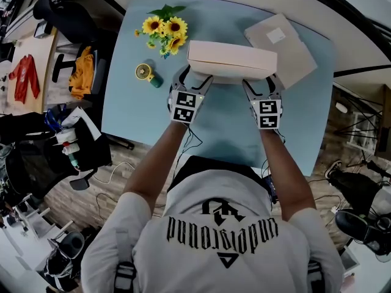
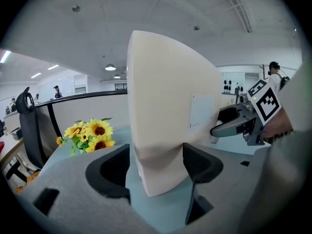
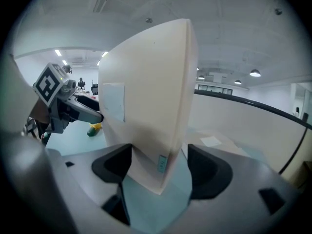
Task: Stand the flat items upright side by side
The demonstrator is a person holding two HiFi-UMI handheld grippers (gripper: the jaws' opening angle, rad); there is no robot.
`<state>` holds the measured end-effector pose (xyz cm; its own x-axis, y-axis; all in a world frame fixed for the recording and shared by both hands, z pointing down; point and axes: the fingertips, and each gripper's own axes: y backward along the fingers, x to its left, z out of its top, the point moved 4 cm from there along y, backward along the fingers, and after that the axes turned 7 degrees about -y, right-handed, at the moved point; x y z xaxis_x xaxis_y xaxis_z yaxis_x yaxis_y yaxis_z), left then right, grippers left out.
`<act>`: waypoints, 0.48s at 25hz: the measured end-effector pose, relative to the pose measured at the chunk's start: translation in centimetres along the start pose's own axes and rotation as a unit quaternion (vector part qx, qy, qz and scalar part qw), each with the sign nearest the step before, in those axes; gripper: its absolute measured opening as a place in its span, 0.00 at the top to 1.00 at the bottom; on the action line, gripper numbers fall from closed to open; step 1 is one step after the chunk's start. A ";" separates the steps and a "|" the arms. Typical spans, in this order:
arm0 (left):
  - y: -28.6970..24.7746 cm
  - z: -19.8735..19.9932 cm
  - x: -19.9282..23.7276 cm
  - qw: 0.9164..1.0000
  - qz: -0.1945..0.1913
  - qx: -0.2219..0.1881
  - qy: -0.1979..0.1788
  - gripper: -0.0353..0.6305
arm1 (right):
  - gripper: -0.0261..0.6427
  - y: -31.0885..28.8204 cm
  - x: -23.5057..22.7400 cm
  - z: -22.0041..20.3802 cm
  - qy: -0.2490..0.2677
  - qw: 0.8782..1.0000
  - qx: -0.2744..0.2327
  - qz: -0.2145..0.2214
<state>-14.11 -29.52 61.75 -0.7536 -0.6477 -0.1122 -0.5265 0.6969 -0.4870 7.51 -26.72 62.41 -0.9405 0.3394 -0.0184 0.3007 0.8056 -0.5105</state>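
**One box on edge, tongs slack at both ends; the second lies flat beyond**

Nearest the person, the left tongs [image 1: 195, 78] and the right tongs [image 1: 261, 84] sit at opposite ends of the standing box [image 1: 232, 61]. The cream carton is upright on its long edge on the pale blue tabletop [image 1: 232, 139], and its long axis runs left to right between the two hands.

In the left gripper view, the left tongs [image 2: 156, 167] are spread around the box's end, with the dark pads close beside its faces and not seeming to pinch. In the right gripper view, the right tongs [image 3: 160, 167] are likewise spread. A strip of tabletop shows between the box and the pad on that view's right. The box appears to stand on its own.

Beyond it, to the right, the flat box [image 1: 281, 44] lies on its broad face, skewed to the standing box. Its near edge sits just behind the standing box's right end, and I cannot tell whether the two touch. The right hand is clearly the nearer one. The next move likely calls for clearing the standing box without nudging it, then tipping the flat box up alongside.

Farther left are sunflowers [image 1: 165, 29] and a small yellow object [image 1: 145, 73], well out of the way.
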 end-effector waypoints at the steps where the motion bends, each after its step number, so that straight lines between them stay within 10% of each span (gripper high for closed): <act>1: 0.2 0.1 0.0 1.000 -0.001 -0.002 -0.002 0.42 | 0.42 0.2 0.0 0.2 -0.002 1.000 -0.002 -0.001; 12: 3.7 0.7 -0.1 1.000 -0.016 -0.021 -0.015 0.41 | 0.41 4.0 1.3 0.6 -0.015 0.999 -0.027 -0.023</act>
<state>-15.74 -27.12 59.34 -0.7239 -0.6788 -0.1228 -0.5669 0.6869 -0.4548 7.38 -23.33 59.78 -0.9575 0.2874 -0.0231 0.2649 0.8453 -0.4640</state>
